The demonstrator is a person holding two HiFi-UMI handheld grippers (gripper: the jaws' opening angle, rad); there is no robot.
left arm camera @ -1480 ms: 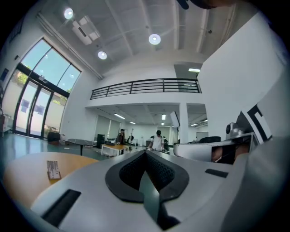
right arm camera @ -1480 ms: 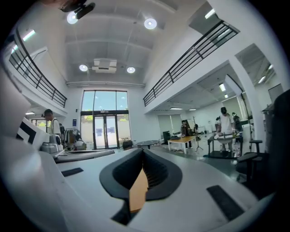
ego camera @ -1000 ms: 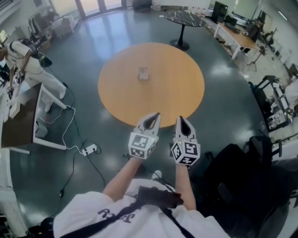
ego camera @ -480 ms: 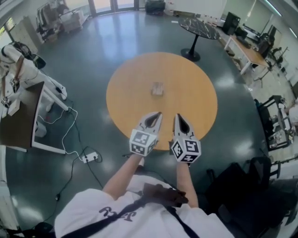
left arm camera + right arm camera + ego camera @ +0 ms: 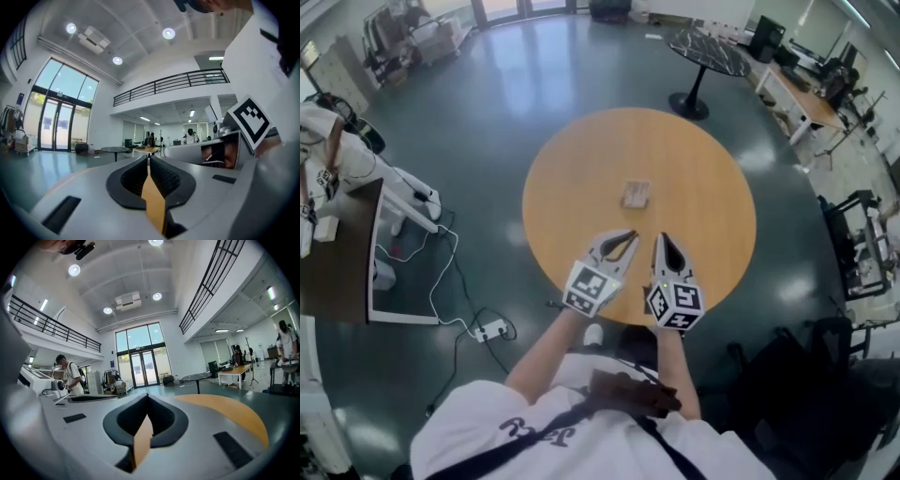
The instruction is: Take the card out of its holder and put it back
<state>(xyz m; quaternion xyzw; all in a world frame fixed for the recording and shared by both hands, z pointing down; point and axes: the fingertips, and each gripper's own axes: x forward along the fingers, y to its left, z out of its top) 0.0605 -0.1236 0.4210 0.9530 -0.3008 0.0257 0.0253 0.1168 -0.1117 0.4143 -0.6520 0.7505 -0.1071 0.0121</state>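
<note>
Now; left hand-held gripper (image 5: 628, 238) closed, empty; right hand-held gripper (image 5: 660, 240) closed, empty; card holder (image 5: 636, 194) untouched

The person is wearing a white T-shirt (image 5: 469, 422) with short sleeves and dark letters printed on the front. A black strap (image 5: 516, 447) is crossing the shirt, and a dark pouch (image 5: 623, 394) is sitting on it at the chest. The left gripper (image 5: 628, 236) and the right gripper (image 5: 660, 240) are showing pale grey pointed shells with black ribbed pads (image 5: 164, 177) inside. Each one is carrying a cube (image 5: 591, 289) with black and white square marks.
</note>
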